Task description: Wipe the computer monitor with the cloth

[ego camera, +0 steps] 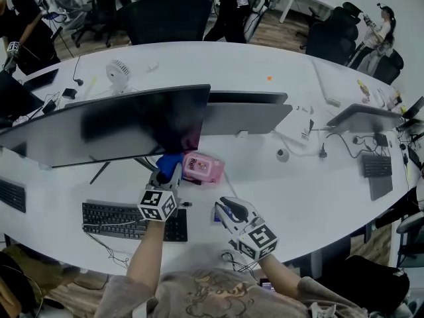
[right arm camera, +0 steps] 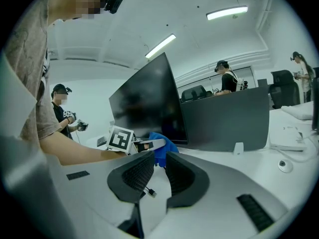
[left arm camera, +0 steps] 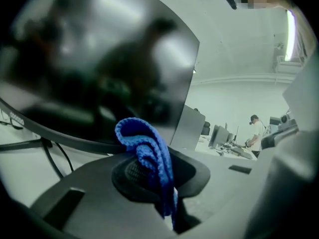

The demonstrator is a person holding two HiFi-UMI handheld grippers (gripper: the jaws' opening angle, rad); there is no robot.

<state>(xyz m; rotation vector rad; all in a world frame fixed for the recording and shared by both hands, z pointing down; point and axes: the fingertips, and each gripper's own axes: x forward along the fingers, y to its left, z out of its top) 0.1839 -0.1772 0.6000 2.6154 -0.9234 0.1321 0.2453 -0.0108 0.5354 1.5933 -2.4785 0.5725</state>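
Left gripper is clamped on a folded blue knitted cloth, held just near of the wide dark computer monitor, whose long axis runs left to right; right gripper, jaws parted and empty, is held farther off.

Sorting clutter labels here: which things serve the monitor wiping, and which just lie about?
In use: monitor, cloth, left gripper shut on the cloth.
Lying about: keyboard, pink pack, fan.

White table, black office chairs, 2 ceiling strip lights, seemingly wooden floor.
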